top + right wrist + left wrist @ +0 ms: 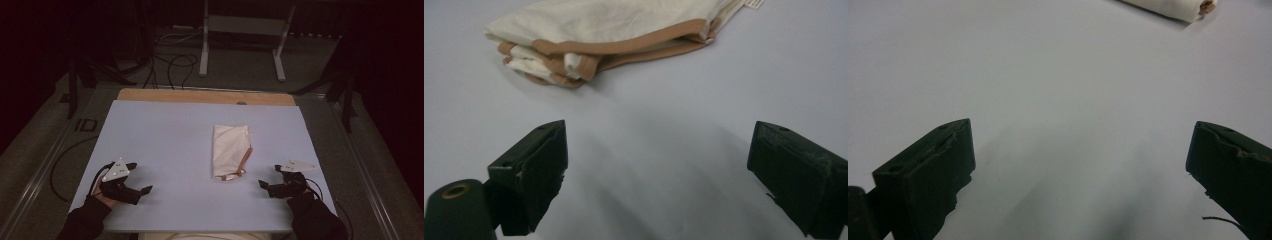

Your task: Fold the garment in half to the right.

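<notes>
A folded cream cloth with tan trim (230, 150) lies flat on the pale blue table top (165, 140), right of centre. In the right gripper view the folded cloth (609, 30) lies just beyond the jaws, trim edges facing me. The left gripper view catches a corner of the cloth (1173, 7) at the top right. My left gripper (140, 177) rests near the front left, open and holding nothing. At the front right, my right gripper (269, 176) is also open and holds nothing, a short way right of the cloth's near end.
A wooden strip (205, 96) edges the table's far side. Beyond it, a metal stand frame (240, 30) and loose cables (170, 65) sit on the dark floor. Metal rails (45, 165) run along the table's left side.
</notes>
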### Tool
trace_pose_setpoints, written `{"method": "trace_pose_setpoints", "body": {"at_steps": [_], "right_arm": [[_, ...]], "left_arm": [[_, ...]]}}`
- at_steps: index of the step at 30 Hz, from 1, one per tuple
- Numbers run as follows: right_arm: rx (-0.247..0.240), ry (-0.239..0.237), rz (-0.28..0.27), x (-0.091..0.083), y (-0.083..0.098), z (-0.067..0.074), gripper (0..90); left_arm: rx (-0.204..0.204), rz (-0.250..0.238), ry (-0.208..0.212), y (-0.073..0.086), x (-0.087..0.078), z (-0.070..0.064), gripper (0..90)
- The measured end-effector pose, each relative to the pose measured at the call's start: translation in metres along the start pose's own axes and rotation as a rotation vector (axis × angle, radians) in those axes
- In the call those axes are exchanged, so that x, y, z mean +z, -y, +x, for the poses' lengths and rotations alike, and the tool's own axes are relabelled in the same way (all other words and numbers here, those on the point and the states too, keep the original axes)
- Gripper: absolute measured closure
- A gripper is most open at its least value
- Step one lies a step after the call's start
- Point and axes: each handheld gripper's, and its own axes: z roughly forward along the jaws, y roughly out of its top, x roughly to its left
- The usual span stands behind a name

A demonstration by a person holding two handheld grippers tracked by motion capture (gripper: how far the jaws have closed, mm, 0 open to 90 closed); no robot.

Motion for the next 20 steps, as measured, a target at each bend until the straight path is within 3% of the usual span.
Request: {"method": "trace_pose_setpoints", "body": {"at_steps": [7,20], "right_arm": [[-0.007,0.009,-0.012,0.0001,-0.0005,0.0015,9.0],[-0.021,0.009,0.011,0.0016,-0.0017,0.0055,9.0]], "left_arm": [[-0.011,-0.003,-0.061,0.0002,-0.0002,0.0005,0.0],[0.004,-0.001,-0.067,-0.0004,0.0024,-0.0024,0.0]]}}
